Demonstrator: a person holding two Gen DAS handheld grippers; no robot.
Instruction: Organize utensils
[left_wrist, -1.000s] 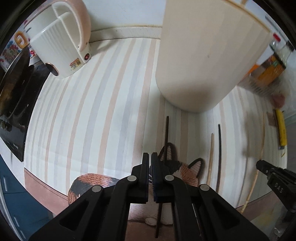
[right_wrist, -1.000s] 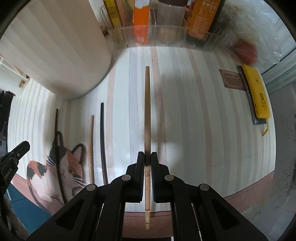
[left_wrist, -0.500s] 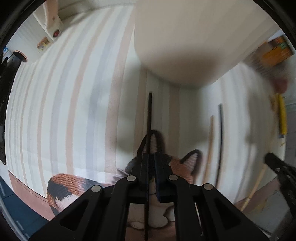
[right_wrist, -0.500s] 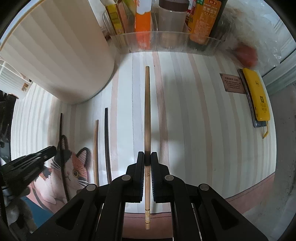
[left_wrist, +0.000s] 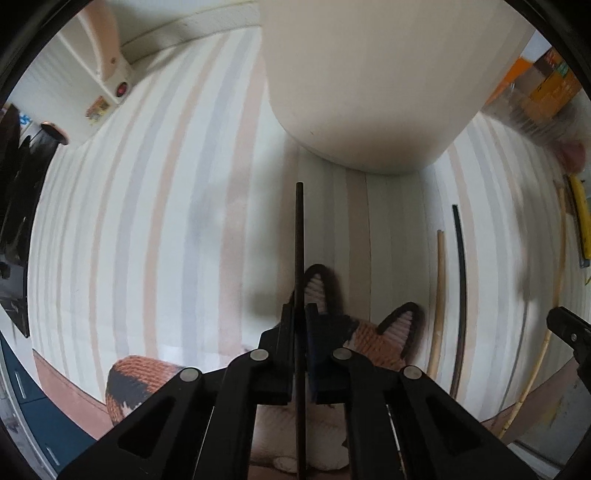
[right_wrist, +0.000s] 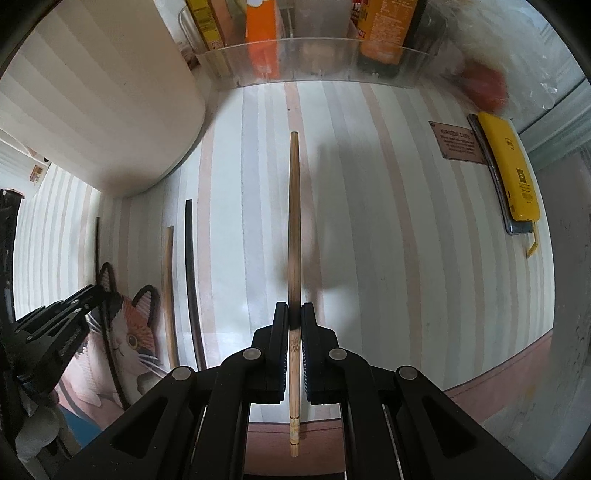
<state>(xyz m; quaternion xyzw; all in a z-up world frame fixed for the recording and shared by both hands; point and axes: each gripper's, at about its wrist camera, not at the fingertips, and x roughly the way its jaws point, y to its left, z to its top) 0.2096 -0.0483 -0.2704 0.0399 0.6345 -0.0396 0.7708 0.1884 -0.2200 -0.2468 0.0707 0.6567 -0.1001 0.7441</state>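
1. The left gripper is closed on a black chopstick; its tip points toward the cream canister.
2. The right gripper is closed on a bamboo chopstick, with open mat to its right.
3. Two chopsticks lie between the grippers.
4. The striped mat ends at a clear bin ahead; a yellow phone lies at its right edge.

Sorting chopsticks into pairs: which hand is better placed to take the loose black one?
Left. Its gripper holds the matching black chopstick; the loose one lies just beside it. The right gripper holds a wooden chopstick.
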